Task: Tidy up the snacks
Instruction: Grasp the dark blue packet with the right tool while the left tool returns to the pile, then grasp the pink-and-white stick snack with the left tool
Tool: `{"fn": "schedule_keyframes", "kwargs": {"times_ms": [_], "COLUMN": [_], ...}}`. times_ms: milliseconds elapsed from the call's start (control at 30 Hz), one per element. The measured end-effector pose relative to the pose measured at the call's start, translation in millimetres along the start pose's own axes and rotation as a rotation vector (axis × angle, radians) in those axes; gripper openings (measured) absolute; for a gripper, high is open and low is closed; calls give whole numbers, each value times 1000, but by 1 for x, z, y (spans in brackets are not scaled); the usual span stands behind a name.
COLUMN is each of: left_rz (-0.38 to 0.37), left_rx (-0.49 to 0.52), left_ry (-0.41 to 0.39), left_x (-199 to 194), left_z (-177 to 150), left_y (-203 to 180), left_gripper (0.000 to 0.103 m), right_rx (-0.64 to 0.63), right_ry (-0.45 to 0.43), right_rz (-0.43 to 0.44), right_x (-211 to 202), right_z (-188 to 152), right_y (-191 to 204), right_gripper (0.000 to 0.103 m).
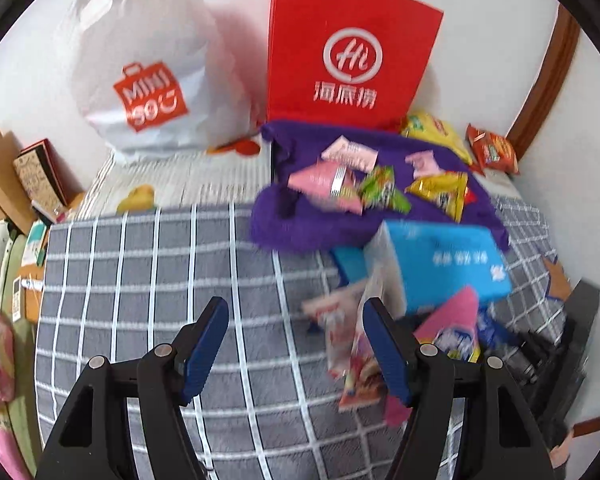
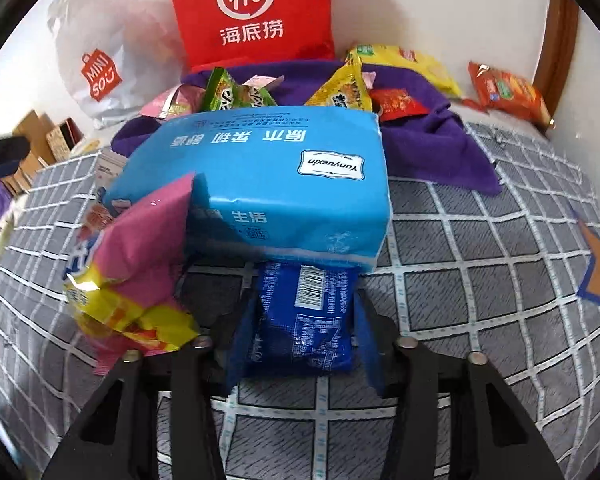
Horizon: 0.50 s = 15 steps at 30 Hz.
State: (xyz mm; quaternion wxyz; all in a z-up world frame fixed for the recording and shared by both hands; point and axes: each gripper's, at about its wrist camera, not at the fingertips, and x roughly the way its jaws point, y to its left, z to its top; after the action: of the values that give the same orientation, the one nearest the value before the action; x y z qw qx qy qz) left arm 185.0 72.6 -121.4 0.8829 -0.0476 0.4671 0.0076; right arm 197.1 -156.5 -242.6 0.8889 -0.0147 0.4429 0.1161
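In the right wrist view my right gripper (image 2: 304,300) is shut on a dark blue snack packet (image 2: 304,320) lying on the grey checked blanket (image 2: 480,280), one pad against each side. A light blue tissue pack (image 2: 260,176) lies just beyond it, with a pink and yellow packet (image 2: 140,248) leaning on its left. My left gripper (image 1: 296,306) hangs open over the blanket (image 1: 160,280) with nothing between its fingers. Loose red and white packets (image 1: 340,336) lie by its right finger. Farther back, several small snacks (image 1: 364,188) rest on a purple cloth (image 1: 300,224).
A red paper bag (image 1: 340,48) and a white plastic bag (image 1: 140,72) stand against the wall behind. Yellow (image 1: 440,132) and orange (image 1: 492,148) packets lie at the back right. Cardboard boxes (image 1: 4,184) crowd the left edge. A brown wooden frame (image 1: 540,88) borders the right.
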Motion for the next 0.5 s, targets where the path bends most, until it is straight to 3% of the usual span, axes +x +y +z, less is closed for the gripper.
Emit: {"fn": "schedule_keyframes", "kwargs": {"times_ms": [200, 500], "left_rz": [-24, 7], "left_rx": [3, 99], "left_ry": [15, 58], "left_x": [10, 37], "left_z": [-27, -24], "left_y": [-12, -49], "left_gripper": [68, 63], "right_rx": [-38, 26], "right_ry": [-48, -68], "right_rz": [-34, -41], "right_x": [-23, -28], "right_z": [-13, -41], "right_y": [-20, -56], "right_gripper": [41, 41]}}
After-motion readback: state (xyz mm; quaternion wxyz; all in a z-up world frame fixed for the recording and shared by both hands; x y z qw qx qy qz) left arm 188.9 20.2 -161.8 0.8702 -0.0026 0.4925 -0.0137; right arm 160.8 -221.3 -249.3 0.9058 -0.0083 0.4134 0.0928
